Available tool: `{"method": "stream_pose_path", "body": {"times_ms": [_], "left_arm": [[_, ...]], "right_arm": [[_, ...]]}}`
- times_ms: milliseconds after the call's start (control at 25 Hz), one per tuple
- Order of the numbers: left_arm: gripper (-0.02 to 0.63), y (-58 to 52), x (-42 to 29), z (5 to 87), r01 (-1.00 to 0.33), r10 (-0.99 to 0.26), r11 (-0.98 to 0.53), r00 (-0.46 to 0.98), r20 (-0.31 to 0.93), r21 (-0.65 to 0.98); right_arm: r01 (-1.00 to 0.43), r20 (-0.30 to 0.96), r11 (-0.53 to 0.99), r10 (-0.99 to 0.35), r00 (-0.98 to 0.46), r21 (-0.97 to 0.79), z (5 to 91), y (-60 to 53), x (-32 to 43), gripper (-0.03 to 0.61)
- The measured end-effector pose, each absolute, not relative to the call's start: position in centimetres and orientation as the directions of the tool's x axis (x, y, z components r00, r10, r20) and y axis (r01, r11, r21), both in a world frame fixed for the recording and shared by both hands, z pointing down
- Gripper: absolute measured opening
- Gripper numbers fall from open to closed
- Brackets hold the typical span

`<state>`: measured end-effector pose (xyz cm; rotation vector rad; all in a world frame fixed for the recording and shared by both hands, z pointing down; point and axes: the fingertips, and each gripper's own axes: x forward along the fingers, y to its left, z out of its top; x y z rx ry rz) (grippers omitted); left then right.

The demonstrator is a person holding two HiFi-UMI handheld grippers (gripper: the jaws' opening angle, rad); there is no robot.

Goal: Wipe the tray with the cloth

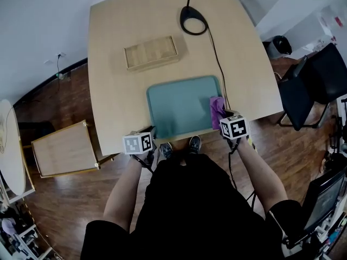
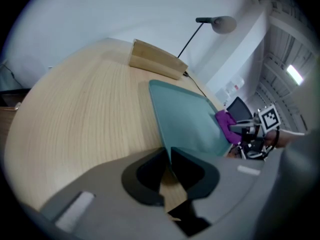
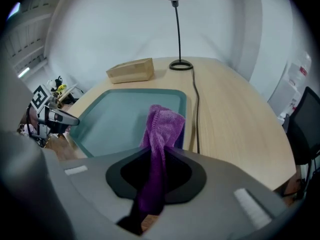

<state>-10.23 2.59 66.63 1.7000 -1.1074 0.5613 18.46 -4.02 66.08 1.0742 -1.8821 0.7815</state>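
A teal tray [image 1: 181, 110] lies at the near edge of the wooden table. My left gripper [image 1: 151, 130] is shut on the rim of its near left corner; in the left gripper view the tray's [image 2: 187, 121] thin edge runs in between the two closed jaws of this gripper [image 2: 167, 159]. My right gripper [image 1: 224, 119] is at the tray's right side, shut on a purple cloth [image 1: 217, 108]. In the right gripper view the cloth [image 3: 164, 129] stands up out of the jaws of that gripper [image 3: 157, 156] and droops over the tray's [image 3: 120, 121] right rim.
A shallow wooden box [image 1: 150, 52] sits behind the tray. A lamp's round base [image 1: 193, 21] stands at the far edge, and its black cable [image 1: 217, 58] runs down past the tray's right side. A black chair [image 1: 312, 85] is at the right, a low wooden side table [image 1: 65, 148] at the left.
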Motion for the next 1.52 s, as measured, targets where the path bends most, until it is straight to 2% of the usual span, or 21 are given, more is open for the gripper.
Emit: {"method": "stream_pose_path", "body": {"times_ms": [200, 600, 960, 1120, 1280, 1520], "left_arm": [[0.060, 2.6, -10.3, 66.4, -0.856, -0.417, -0.065, 0.490, 0.765, 0.513], [0.060, 2.7, -10.0, 66.2, -0.846, -0.409, -0.065, 0.507, 0.759, 0.530], [0.060, 2.6, -10.3, 66.2, -0.838, -0.404, -0.066, 0.518, 0.754, 0.541], [0.060, 2.6, -10.4, 66.3, -0.841, -0.406, -0.069, 0.516, 0.754, 0.537], [0.061, 2.8, -10.4, 66.5, -0.854, -0.403, -0.080, 0.499, 0.767, 0.514], [0.061, 2.7, -10.4, 66.5, -0.864, -0.403, -0.077, 0.484, 0.777, 0.498]], "right_arm": [[-0.871, 0.866, 0.455, -0.343, -0.364, -0.186, 65.8, -1.9, 14.5, 0.057], [-0.715, 0.841, 0.618, -0.156, -0.518, -0.326, 65.6, 1.3, 0.1, 0.057], [-0.682, 0.812, 0.601, -0.090, -0.577, -0.418, 66.0, 3.7, -7.9, 0.057], [-0.665, 0.827, 0.649, -0.097, -0.554, -0.369, 65.4, 3.4, -7.6, 0.057], [-0.669, 0.854, 0.688, -0.137, -0.501, -0.282, 66.3, 3.4, -4.2, 0.057], [-0.746, 0.871, 0.630, -0.220, -0.439, -0.217, 66.3, 1.6, 3.8, 0.057]]}}
